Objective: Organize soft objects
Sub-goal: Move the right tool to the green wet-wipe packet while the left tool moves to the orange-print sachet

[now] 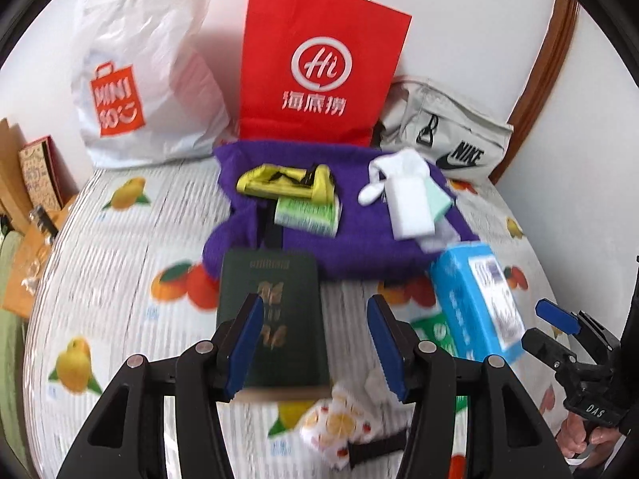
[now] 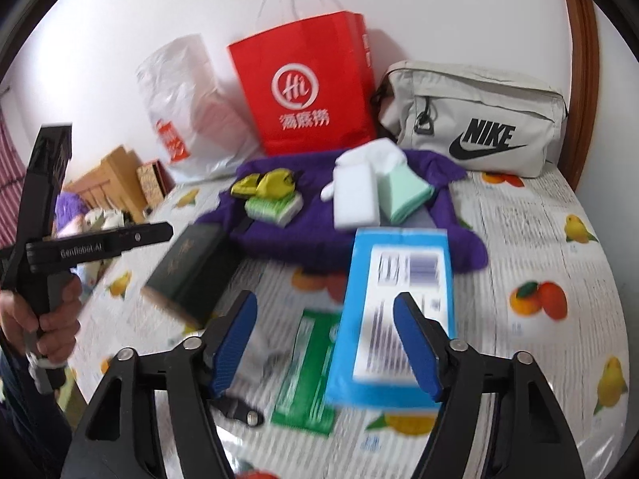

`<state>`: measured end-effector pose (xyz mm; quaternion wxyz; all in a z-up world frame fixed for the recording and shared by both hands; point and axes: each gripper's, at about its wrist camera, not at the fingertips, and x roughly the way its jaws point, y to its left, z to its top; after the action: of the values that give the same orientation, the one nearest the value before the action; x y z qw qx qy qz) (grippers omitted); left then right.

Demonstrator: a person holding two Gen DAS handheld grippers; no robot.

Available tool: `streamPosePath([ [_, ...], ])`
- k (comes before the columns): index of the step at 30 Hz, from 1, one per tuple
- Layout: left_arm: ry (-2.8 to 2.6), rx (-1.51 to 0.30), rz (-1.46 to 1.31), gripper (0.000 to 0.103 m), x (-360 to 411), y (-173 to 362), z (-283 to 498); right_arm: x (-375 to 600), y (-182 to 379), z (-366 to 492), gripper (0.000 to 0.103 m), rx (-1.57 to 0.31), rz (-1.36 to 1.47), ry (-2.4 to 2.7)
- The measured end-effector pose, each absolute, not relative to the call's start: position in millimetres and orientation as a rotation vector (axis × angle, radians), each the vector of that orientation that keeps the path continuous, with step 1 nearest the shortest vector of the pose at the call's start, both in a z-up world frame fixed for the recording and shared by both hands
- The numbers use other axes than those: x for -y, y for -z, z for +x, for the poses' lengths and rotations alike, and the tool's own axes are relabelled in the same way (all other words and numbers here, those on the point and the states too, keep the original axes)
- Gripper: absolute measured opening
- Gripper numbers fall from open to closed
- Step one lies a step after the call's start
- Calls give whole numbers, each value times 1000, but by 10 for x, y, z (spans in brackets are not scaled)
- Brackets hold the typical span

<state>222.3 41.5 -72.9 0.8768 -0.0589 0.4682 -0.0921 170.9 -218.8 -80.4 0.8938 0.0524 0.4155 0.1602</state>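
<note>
Standing against the white wall are a red paper bag (image 1: 319,68) marked "Hi" with Chinese characters, a white plastic bag (image 1: 131,92) bearing an orange MINISO logo, and a grey pouch (image 2: 475,119) lettered "NIKE". Spread before them on the fruit-printed bed cover (image 1: 120,271) is a purple towel (image 1: 351,247), on which a white sponge block (image 1: 411,207) and a yellow item (image 1: 279,181) are laid. The left claw (image 1: 315,343) is released above a dark green booklet (image 1: 271,319). The right claw (image 2: 325,343) is released over a blue packet (image 2: 395,307); its label is blurred. "GenRobot.AI" is read on the left tool.
</note>
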Motion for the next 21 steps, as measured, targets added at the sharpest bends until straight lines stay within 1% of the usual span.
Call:
streamPosePath([
  [6, 178, -995, -160, 53, -533, 873, 1937, 2040, 894, 1306, 69, -857, 67, -373],
  [10, 178, -1014, -174, 53, -560, 986, 1793, 1941, 1106, 1149, 66, -899, 27, -351],
  [14, 179, -1024, -171, 53, -564, 1105, 1667, 1944, 1335, 1116, 66, -947, 62, -319],
  [21, 178, -1072, -182, 53, -589, 1369, 1585, 1898, 1591, 1120, 66, -967, 116, -258],
])
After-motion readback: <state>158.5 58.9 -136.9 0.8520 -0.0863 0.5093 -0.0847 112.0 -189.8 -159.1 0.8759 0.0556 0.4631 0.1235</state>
